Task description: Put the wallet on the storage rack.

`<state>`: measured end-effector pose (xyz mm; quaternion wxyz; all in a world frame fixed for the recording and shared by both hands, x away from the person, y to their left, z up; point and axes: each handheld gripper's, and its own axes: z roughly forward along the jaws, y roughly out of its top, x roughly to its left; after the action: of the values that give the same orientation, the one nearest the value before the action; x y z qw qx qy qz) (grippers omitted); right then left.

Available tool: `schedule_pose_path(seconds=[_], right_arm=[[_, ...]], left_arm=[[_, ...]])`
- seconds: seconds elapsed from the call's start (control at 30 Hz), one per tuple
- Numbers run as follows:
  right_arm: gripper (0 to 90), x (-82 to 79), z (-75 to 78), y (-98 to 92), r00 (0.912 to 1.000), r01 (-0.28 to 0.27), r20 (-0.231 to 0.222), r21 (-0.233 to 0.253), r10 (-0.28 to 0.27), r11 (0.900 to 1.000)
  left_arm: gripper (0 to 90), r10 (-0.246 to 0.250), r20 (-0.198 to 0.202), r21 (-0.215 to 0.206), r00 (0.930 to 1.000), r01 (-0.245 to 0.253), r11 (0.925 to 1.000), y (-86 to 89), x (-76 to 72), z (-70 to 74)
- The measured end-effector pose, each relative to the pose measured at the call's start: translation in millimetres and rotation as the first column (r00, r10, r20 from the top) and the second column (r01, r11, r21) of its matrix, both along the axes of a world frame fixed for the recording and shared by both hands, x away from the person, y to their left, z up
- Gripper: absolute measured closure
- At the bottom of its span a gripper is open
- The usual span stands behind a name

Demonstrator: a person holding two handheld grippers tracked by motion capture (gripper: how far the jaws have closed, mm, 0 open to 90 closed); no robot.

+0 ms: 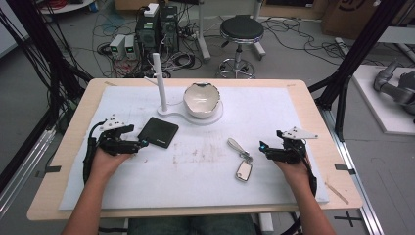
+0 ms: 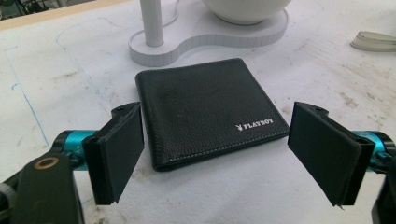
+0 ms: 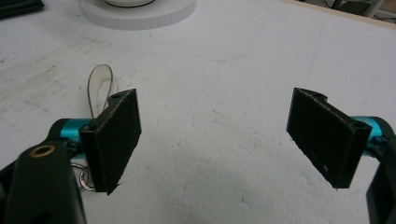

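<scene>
On the left of the tabletop (image 1: 73,147), the wallet (image 2: 210,112) lies flat just beyond our left gripper (image 2: 217,154), jaws wide and empty. We should straddle its near edge squarely before closing. Right gripper (image 3: 215,142), likewise open, waits beside the key fob (image 1: 243,170).

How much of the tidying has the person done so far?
Nothing looks done yet: the bowl sits on its stand and holds nothing. The left gripper is open in front of the wallet, which lies flat. The keys also wait beside the open right gripper.
</scene>
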<state>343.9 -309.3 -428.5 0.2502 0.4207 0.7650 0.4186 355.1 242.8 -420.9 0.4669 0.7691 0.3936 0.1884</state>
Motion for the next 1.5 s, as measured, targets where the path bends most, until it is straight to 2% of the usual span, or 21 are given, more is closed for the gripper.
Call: schedule_pose_path(seconds=[0.2,0.37,0.5,0.7,0.97,1.0,1.17,1.5], right_arm=[[17.8,1.6,-1.7,3.0,0.9999,-0.012,-0.012,-0.008,0.012,1.000],[17.8,-0.2,-0.7,3.5,0.9999,-0.013,-0.004,-0.015,0.012,1.000],[17.8,-3.5,-0.2,6.0,0.9996,-0.027,-0.006,-0.033,0.027,0.999],[17.8,-10.4,0.8,6.3,0.9992,-0.040,-0.001,-0.039,0.040,0.998],[17.8,-20.2,-0.7,-3.0,0.9991,-0.042,-0.009,-0.048,0.042,0.998],[17.8,-23.2,-1.2,-6.3,0.9993,-0.036,-0.014,-0.049,0.035,0.998],[17.8,-29.4,-1.8,-15.2,0.9998,-0.019,-0.012,-0.048,0.018,0.999],[17.8,-37.3,-2.6,-20.3,0.9998,-0.013,-0.014,-0.061,0.012,0.998]], left_arm=[[18.5,0.000,-0.001,0.005,1.0000,0.000,1.0000,1.0,1.7,-2.5],[18.5,0.006,0.000,0.004,1.0000,-0.006,1.0000,2.6,2.6,-2.9],[18.5,0.023,0.015,-0.012,0.9996,-0.023,0.9997,5.4,4.9,-2.0],[18.8,0.035,0.008,-0.026,0.9994,-0.035,0.9991,6.0,14.3,-3.1],[19.0,0.041,-0.051,-0.018,0.9979,-0.041,0.9990,2.6,33.2,-10.2],[19.0,0.036,-0.062,-0.001,0.9974,-0.036,0.9993,-0.8,38.2,-11.3],[19.0,0.025,-0.072,0.029,0.9971,-0.023,0.9993,-6.1,47.2,-13.6],[19.0,0.049,-0.120,0.041,0.9915,-0.045,0.9982,-4.9,63.3,-23.6]])
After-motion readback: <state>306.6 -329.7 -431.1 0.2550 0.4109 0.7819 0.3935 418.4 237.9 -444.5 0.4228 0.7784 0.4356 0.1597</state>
